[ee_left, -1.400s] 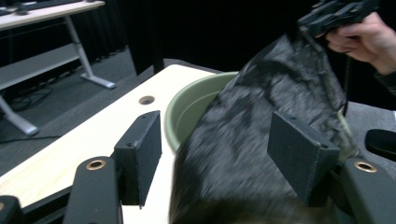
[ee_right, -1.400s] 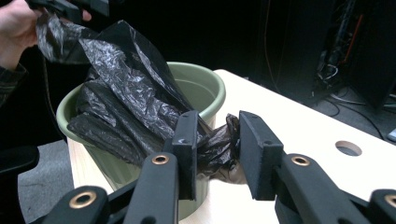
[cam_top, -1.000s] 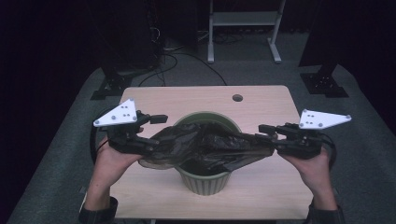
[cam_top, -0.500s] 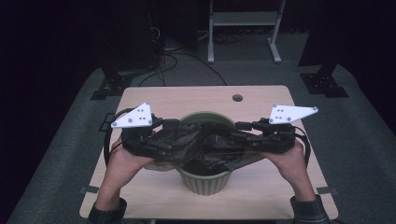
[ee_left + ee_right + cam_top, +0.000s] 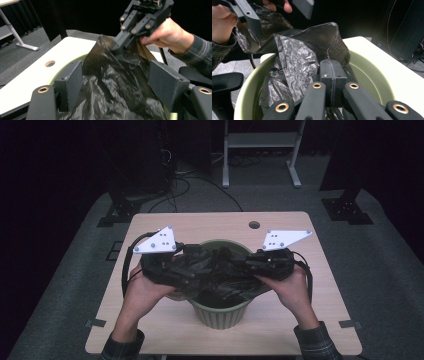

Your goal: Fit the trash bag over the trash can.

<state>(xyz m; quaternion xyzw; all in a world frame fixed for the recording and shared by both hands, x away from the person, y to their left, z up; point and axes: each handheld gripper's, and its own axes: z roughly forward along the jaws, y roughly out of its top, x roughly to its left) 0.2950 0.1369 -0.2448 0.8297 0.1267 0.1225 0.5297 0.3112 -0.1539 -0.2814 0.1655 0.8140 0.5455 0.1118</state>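
Since the earlier frames both grippers have drawn in toward the pot (image 5: 220, 312): a second ago they were spread wide past its sides with the bag (image 5: 215, 275) stretched between them, and now they sit close together over its rim, the bag slack and crumpled between them.

The left gripper (image 5: 186, 262) is held in the left hand (image 5: 145, 290) at the pot's left rim, its grey plate tilted up toward the far side. The right gripper (image 5: 250, 265) is held in the right hand (image 5: 287, 287) at the pot's right rim, pointing inward toward the left one. Both forearms come up from the near edge of the worktop (image 5: 320, 270), on which the pot stands.

In the left gripper view its fingers (image 5: 70, 82) stand wide apart, with the bag (image 5: 112, 90) lying loose between them and touching neither clearly. Beyond, the right gripper (image 5: 125, 43) pinches the bag's raised edge.

In the right gripper view its fingers (image 5: 333, 72) are pressed together, a fold of the bag (image 5: 297, 62) caught between them. The rest of the bag hangs down inside the pot (image 5: 367, 75) and rises toward the left gripper (image 5: 279, 15) above the far rim.
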